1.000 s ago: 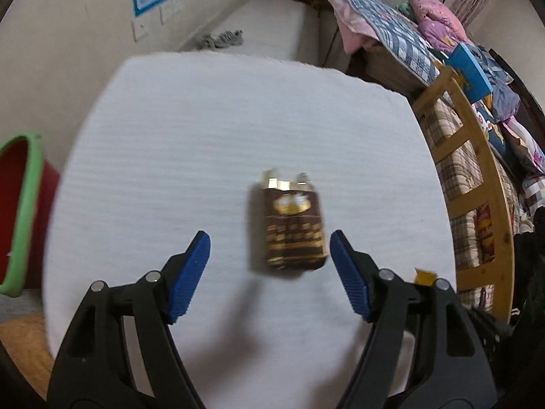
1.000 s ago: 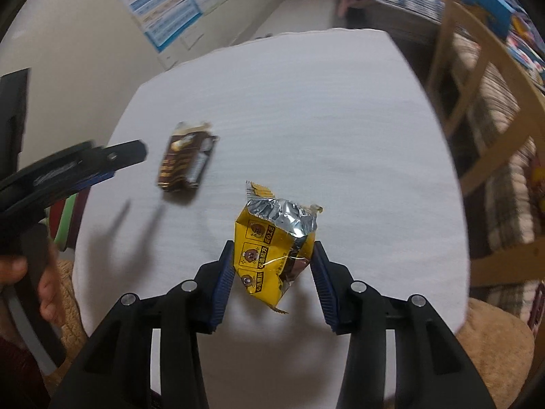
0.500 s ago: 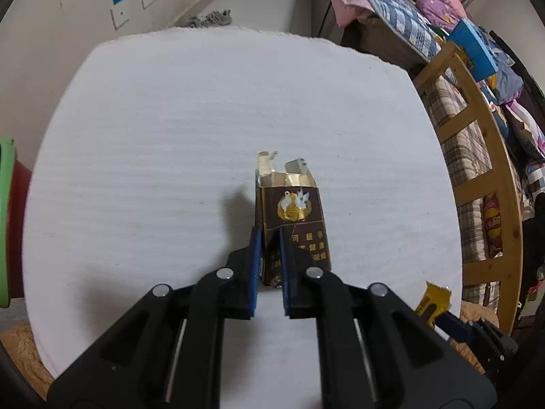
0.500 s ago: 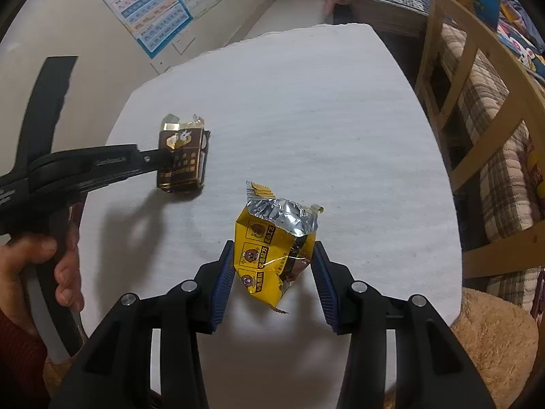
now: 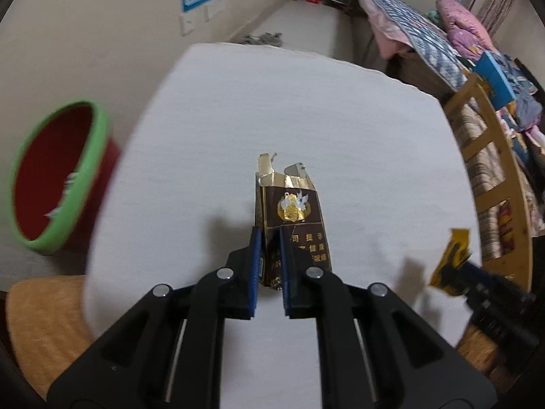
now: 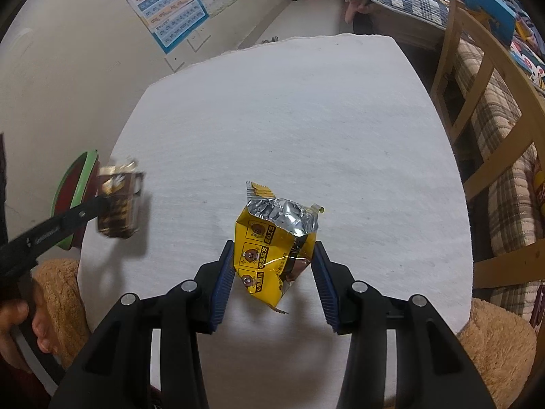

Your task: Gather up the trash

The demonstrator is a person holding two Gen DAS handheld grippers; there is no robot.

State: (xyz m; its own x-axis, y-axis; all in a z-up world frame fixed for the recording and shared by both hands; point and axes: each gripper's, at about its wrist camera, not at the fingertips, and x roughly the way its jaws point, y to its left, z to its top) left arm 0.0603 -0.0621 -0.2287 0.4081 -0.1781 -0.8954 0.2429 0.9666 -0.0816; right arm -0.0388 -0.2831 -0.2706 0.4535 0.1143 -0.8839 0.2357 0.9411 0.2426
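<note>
A brown and gold cigarette pack (image 5: 293, 211) with a torn foil top is pinched at its lower end by my left gripper (image 5: 270, 238), which is shut on it. The pack hangs above the white table (image 5: 272, 109). In the right wrist view the same pack (image 6: 119, 201) is over the table's left edge, next to the red bin (image 6: 88, 167). My right gripper (image 6: 273, 250) is shut on a yellow snack wrapper (image 6: 276, 235) with a silver inside, held just off the tabletop. That wrapper (image 5: 449, 259) also shows at the right of the left wrist view.
The red bin with a green rim (image 5: 102, 129) stands on the floor left of the table, with some scraps inside. A wooden chair (image 6: 494, 78) and a bed are on the right. Tan cushions (image 5: 41, 313) lie by the table's near corners. A hand (image 6: 20, 320) holds the left gripper.
My left gripper closed on the cigarette pack, lifted it off the table and carried it left toward the bin. The right gripper stayed still with the wrapper.
</note>
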